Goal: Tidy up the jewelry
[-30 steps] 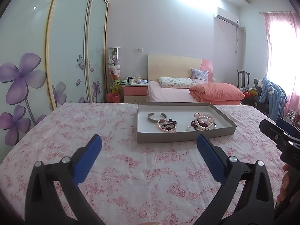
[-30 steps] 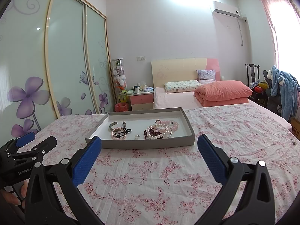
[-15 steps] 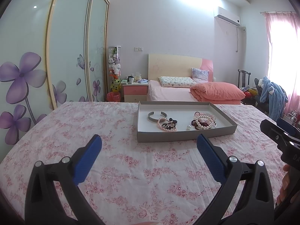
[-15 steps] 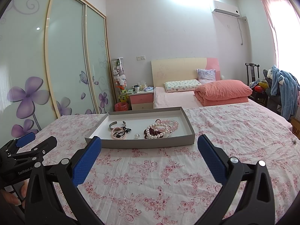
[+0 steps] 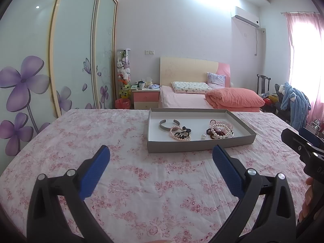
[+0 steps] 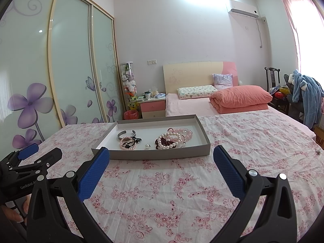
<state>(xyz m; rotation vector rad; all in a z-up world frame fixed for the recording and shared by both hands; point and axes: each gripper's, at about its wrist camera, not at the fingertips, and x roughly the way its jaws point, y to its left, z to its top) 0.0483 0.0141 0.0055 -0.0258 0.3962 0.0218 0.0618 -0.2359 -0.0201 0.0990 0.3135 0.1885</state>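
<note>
Inside, the gray tray [image 6: 204,133] holds bracelets [image 6: 172,139] and a loose pearl [image 6: 147,146].

Matt cardboard tray [image 5: 199,147], metal cuff [image 5: 169,123]

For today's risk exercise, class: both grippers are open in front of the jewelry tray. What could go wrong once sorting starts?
1. The pearl and bead bracelets lie piled and overlapping, so lifting one may drag others along.
2. The loose pearl is small and round; it could slip from the pads or roll away.
3. The shallow gray tray sits on soft floral cloth and may slide if nudged.
</note>
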